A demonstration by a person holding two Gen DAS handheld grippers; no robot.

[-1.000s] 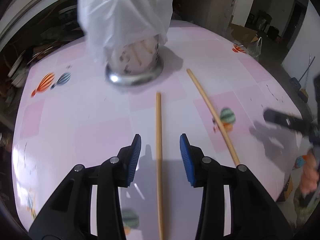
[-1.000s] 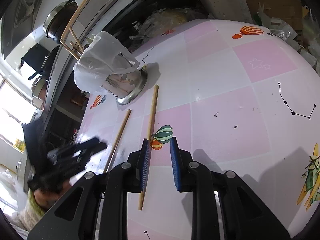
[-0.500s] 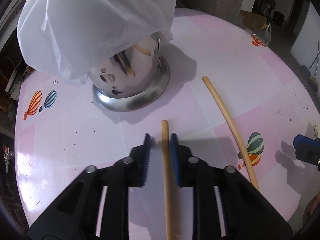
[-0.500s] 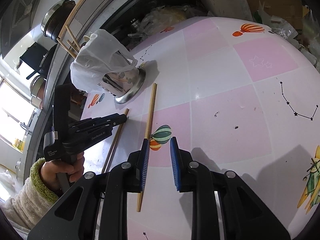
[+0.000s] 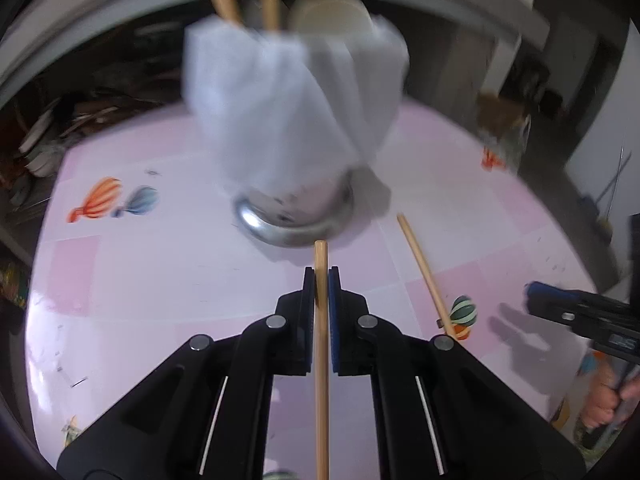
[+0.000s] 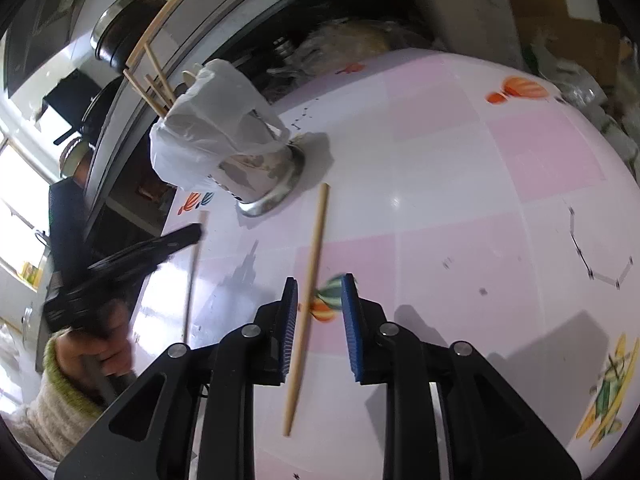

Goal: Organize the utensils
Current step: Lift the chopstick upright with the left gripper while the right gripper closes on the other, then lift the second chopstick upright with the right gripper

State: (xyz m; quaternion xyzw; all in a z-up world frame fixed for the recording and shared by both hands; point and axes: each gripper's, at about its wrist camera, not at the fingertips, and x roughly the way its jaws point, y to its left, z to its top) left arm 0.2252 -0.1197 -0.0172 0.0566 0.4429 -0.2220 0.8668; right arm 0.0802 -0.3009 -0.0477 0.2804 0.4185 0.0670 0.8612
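My left gripper (image 5: 320,286) is shut on a wooden chopstick (image 5: 321,380) whose tip pokes out just ahead of the blue pads. It is held a little above the table, in front of the steel utensil holder (image 5: 292,220) draped with a white plastic bag (image 5: 296,112). A second chopstick (image 6: 310,280) lies flat on the table between the jaws of my right gripper (image 6: 319,284), which are opening, with no pad pressing on it. In the right wrist view the left gripper (image 6: 195,233) and its chopstick (image 6: 191,284) appear blurred at the left.
Several chopsticks (image 6: 152,68) stand in the holder (image 6: 264,188). The round table (image 6: 480,200) has a pink and white cloth with balloon prints. Behind it run dark shelves with pots and clutter. A sleeved hand (image 6: 92,356) holds the left gripper.
The left gripper closed on the nearer chopstick and lifted it, pulling back from the holder. The right gripper's jaws have widened around the other chopstick.
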